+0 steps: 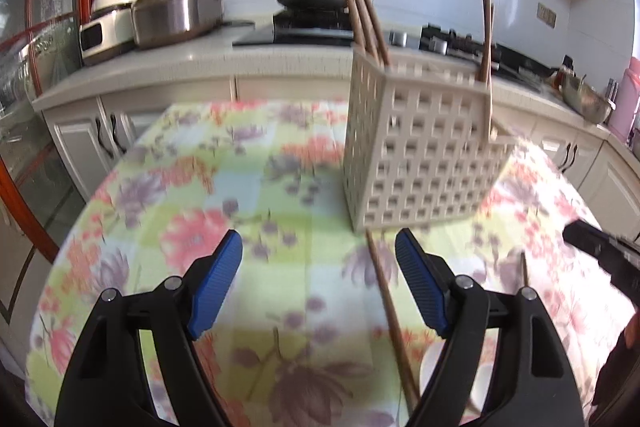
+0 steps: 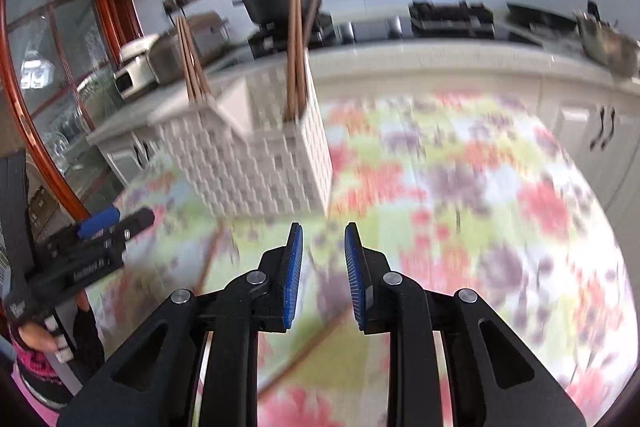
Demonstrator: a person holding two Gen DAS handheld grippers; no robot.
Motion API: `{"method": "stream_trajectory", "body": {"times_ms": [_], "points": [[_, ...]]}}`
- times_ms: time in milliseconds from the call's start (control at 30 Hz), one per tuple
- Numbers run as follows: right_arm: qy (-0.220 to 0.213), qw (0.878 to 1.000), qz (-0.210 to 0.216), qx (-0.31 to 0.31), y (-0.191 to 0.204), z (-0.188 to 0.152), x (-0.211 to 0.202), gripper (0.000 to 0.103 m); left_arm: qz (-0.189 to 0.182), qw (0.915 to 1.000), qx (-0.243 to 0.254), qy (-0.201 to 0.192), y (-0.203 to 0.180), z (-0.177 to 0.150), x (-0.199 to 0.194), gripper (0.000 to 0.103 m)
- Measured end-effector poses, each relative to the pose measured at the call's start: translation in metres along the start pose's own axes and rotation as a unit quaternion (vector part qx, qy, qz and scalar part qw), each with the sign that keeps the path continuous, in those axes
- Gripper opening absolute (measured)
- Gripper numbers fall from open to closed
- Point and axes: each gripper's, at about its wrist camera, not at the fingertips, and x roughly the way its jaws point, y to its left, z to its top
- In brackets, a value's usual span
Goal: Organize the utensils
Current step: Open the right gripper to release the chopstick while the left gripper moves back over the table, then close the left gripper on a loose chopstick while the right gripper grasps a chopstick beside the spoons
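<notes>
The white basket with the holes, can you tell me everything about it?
The basket is a tall boxy holder, cream-white, plastic by the look, its walls a grid of square holes. It stands upright on the flowered tablecloth, and the right wrist view shows a divider inside. Brown chopsticks stick up from one end, more chopsticks from the other. Neither gripper touches it.

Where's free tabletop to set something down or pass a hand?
Free: the floral cloth left of the utensil basket, out to the table's edge, and, in the right wrist view, the cloth right of the basket. Crowded: just in front of the basket, where loose chopsticks lie.
</notes>
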Motion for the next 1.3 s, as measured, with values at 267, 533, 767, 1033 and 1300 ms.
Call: {"method": "stream_trajectory", "body": {"times_ms": [267,533,767,1033,1300], "points": [[0.059,0.997,0.011,0.046,-0.005,-0.043,0.009,0.023,-0.001,0.9984,0.008,0.057,-0.007,-0.028,0.019,0.076],[0.075,0.996,0.017,0.045,0.006,-0.045,0.020,0.023,-0.005,0.9972,0.022,0.071,-0.016,-0.033,0.026,0.075],[0.086,0.995,0.002,0.047,0.006,-0.044,0.028,0.023,-0.013,0.9961,0.027,0.082,-0.020,-0.034,0.032,0.071],[0.086,0.995,0.001,0.040,0.008,-0.042,0.030,0.023,-0.022,0.9934,0.032,0.108,-0.031,-0.031,0.050,0.049],[0.087,0.996,-0.003,0.032,0.010,-0.039,0.033,0.023,-0.011,0.9921,0.068,0.104,-0.045,-0.027,0.056,0.017]]}}
